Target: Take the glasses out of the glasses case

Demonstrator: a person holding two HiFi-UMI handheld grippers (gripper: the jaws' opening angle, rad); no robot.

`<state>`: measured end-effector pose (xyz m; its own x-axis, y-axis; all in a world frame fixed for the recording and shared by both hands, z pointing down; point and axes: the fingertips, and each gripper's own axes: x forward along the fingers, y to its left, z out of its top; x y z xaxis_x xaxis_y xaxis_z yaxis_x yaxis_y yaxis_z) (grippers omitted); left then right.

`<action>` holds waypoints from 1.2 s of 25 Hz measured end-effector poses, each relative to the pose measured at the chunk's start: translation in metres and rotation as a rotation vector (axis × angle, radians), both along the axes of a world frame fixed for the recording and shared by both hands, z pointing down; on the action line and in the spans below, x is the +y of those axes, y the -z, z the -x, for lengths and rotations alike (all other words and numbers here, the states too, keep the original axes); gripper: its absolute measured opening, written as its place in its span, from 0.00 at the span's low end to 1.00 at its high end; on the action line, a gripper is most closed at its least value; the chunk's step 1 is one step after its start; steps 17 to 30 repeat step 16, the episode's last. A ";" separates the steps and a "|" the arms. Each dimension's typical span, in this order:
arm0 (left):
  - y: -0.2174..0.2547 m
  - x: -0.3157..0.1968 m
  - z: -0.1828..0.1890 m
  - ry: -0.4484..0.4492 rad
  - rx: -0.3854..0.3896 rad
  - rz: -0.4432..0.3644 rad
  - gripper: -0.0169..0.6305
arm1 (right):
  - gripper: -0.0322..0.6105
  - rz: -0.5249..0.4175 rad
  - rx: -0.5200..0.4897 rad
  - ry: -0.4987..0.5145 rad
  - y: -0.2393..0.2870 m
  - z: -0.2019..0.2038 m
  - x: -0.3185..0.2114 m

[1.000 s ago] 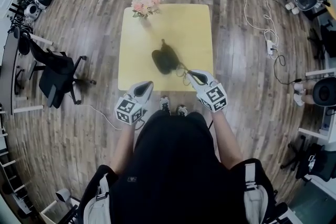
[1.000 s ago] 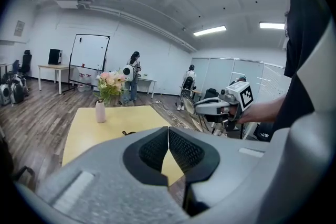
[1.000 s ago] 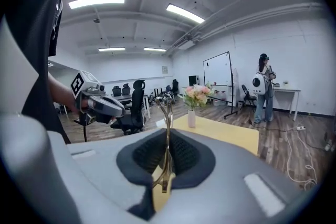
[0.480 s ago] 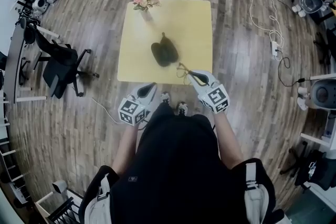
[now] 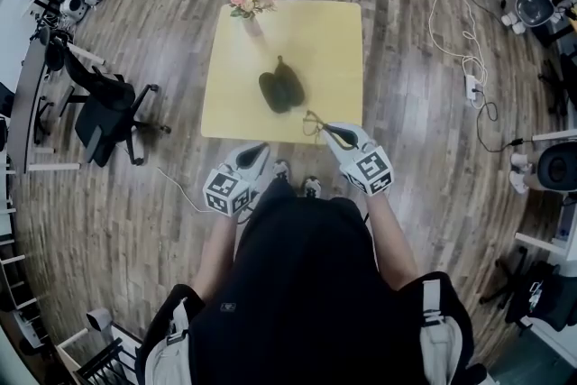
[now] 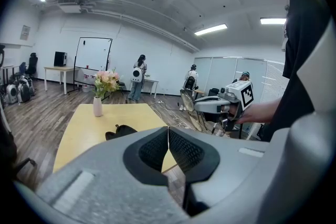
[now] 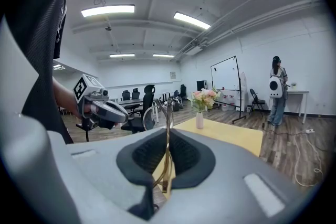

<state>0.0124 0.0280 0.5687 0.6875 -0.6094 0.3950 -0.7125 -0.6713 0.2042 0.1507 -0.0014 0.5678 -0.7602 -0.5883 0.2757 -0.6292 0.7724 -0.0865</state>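
The black glasses case point(image 5: 280, 91) lies open in the middle of the yellow table point(image 5: 334, 32). My right gripper point(image 5: 330, 131) hovers over the table's near right edge, shut on the thin gold-framed glasses point(image 5: 314, 123), which stick out ahead of its jaws toward the case. In the right gripper view the gold frame point(image 7: 167, 128) runs upright between the pressed pads point(image 7: 184, 152). My left gripper point(image 5: 260, 149) hangs just off the table's near edge, left of the right one. Its jaws are shut with nothing between them point(image 6: 168, 140). The left gripper view shows the case point(image 6: 119, 130) and the held glasses point(image 6: 188, 99).
A vase of pink flowers point(image 5: 251, 0) stands at the table's far left corner. A black office chair point(image 5: 106, 113) is on the floor to the left. White cables point(image 5: 462, 41) trail on the floor to the right. Other people stand at the far wall point(image 6: 138, 77).
Both grippers have drawn back from the case toward the table's near edge. The right one carried the glasses along with it.
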 end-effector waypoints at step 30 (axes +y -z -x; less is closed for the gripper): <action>-0.004 0.009 0.009 0.002 0.002 0.003 0.05 | 0.08 -0.001 0.017 0.013 -0.003 0.006 0.007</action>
